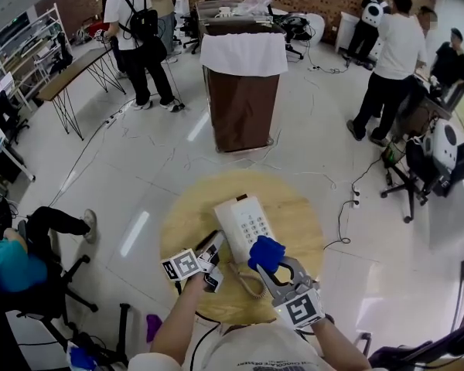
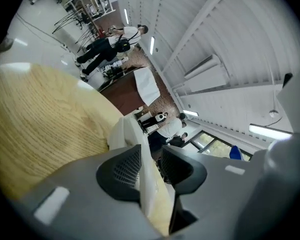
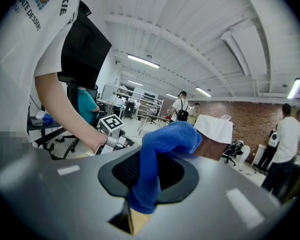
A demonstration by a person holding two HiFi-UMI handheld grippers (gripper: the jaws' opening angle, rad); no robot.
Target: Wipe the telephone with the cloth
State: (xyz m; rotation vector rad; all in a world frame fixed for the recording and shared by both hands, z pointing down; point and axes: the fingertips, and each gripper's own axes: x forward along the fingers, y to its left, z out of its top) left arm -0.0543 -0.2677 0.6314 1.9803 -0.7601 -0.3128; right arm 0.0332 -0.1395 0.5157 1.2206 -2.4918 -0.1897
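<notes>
Fingers (image 3: 124,170) of right gripper (image 1: 272,269) pressed together on soft blue fleece cloth (image 1: 266,252), with a bunched wad protruding beyond the tips. Fingers (image 2: 121,166) of left gripper (image 1: 214,247) apart, astride the white left edge of the telephone, with a gap visible beside one pad; judged not clamped.

White plastic push-button desk telephone (image 1: 243,224) at centre of round pale wooden table (image 1: 298,207), with coiled cord (image 1: 251,284) trailing on the near side.

Telephone judged light, rigid and smooth, apt to slide or pivot on the table under wiping pressure; handset probably loose on its cradle. Best steadied low on the left edge of the body, away from the keys. Cloth judged limp, compressible and non-slip; best pinched at one end, leaving the free wad as wiping face.

Left gripper level and rolled onto its side, on a bare forearm (image 1: 182,315) reaching in from the near edge. Right gripper tilted slightly downward from near right, cloth at near right corner of the telephone; contact not decidable.
</notes>
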